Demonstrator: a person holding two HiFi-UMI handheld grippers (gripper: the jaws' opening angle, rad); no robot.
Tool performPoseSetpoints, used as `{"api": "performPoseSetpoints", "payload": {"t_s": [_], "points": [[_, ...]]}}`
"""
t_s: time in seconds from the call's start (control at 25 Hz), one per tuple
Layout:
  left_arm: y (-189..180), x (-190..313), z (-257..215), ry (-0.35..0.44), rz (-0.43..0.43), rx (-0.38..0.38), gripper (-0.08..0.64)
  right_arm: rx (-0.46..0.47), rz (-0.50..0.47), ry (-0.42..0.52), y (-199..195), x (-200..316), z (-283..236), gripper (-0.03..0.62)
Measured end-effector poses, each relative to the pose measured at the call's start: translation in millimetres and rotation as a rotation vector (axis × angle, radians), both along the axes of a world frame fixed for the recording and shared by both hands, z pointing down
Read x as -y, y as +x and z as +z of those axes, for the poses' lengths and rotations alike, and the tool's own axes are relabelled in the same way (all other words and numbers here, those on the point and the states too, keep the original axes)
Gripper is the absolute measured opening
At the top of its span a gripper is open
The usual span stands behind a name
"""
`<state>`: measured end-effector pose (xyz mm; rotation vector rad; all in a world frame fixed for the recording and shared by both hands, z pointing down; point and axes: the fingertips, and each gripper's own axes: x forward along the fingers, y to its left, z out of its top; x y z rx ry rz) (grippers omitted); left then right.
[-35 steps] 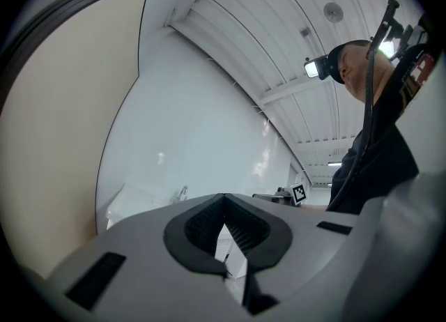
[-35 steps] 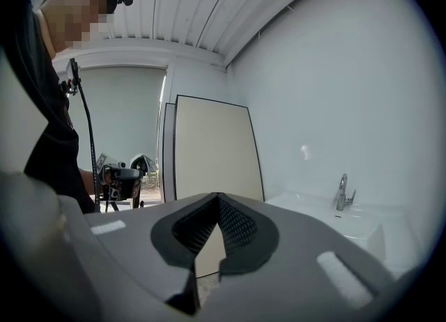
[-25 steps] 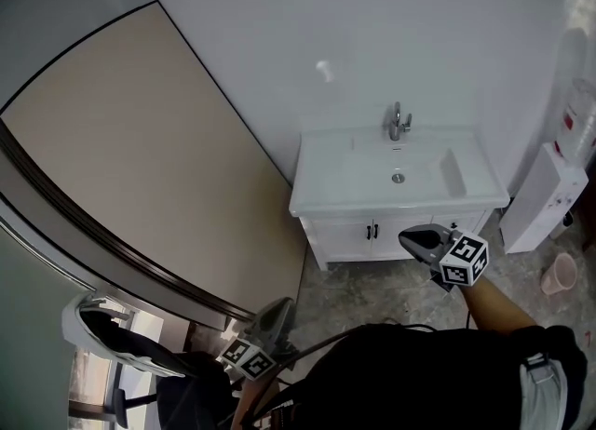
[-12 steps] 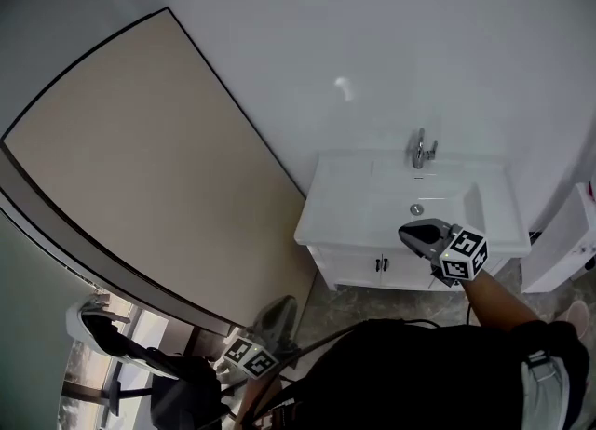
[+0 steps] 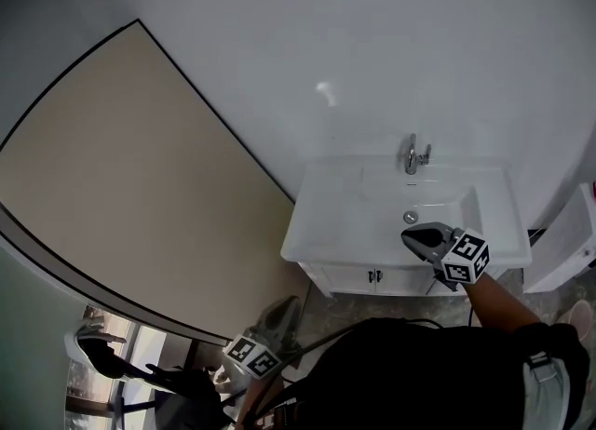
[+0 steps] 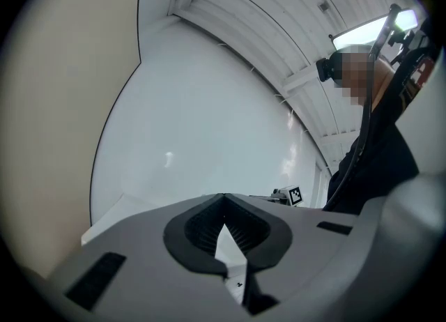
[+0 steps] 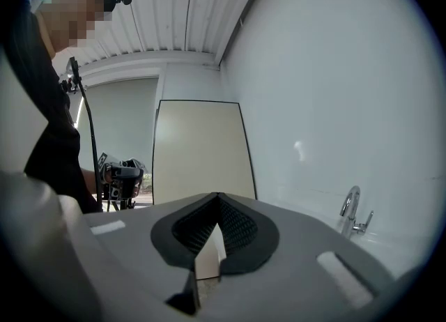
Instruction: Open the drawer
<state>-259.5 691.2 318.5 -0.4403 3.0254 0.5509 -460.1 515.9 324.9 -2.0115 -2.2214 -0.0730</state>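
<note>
A white vanity [image 5: 326, 233] with a sink and a chrome faucet [image 5: 411, 154] stands against the white wall. Its front [image 5: 354, 278] carries two small dark handles [image 5: 375, 276]; I cannot tell which panel is the drawer. My right gripper [image 5: 416, 235] is shut and empty, and in the head view it overlaps the countertop's front edge. My left gripper [image 5: 282, 312] is lower left, away from the vanity, shut with nothing in it. The left gripper view [image 6: 223, 205] faces the wall and vanity. The right gripper view [image 7: 218, 201] shows the faucet [image 7: 350, 210].
A large beige door panel [image 5: 121, 167] fills the wall left of the vanity. A white appliance [image 5: 570, 240] stands at the right edge. A small knob [image 5: 326, 93] sticks out of the wall above the vanity. A dark chair-like shape [image 5: 112, 356] stands by a window at bottom left.
The vanity has slid down and looks nearer in the head view. My right gripper, before in front of the cabinet doors, now overlaps the countertop. The pink cup at right has left the view.
</note>
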Motion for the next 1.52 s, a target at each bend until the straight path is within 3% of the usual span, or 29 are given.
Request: {"api": "performPoseSetpoints", "payload": {"t_s": [0.16,0.32,0.64,1.0,1.28,1.52], "points": [[-40.9,-22.7,-3.6,0.026,0.043,-0.011,0.0,-0.021,0.047,0.017,-30.9,-12.7,-1.6,-0.002],[-82.6,-50.3,0.6,0.043,0.143,-0.003,0.0,-0.016,0.133,0.036,-55.0,-29.5,-2.1,-0.002],[-155.5,-150.6,-19.4,0.03,0.302,0.036,0.001,0.012,0.293,0.016,-91.9,-100.6,-27.4,-0.002],[-205.2,-229.8,-8.0,0.075,0.405,0.004,0.0,-0.005,0.404,0.042,-111.7,-161.5,-23.1,-0.002],[-241.9,-235.4,5.5,0.084,0.471,0.003,0.0,-0.019,0.453,0.08,-135.2,-164.1,-15.8,-0.002],[-281.4,-216.8,9.4,0.091,0.465,-0.001,0.0,-0.011,0.419,0.062,-172.6,-153.5,-12.7,-0.002]]}}
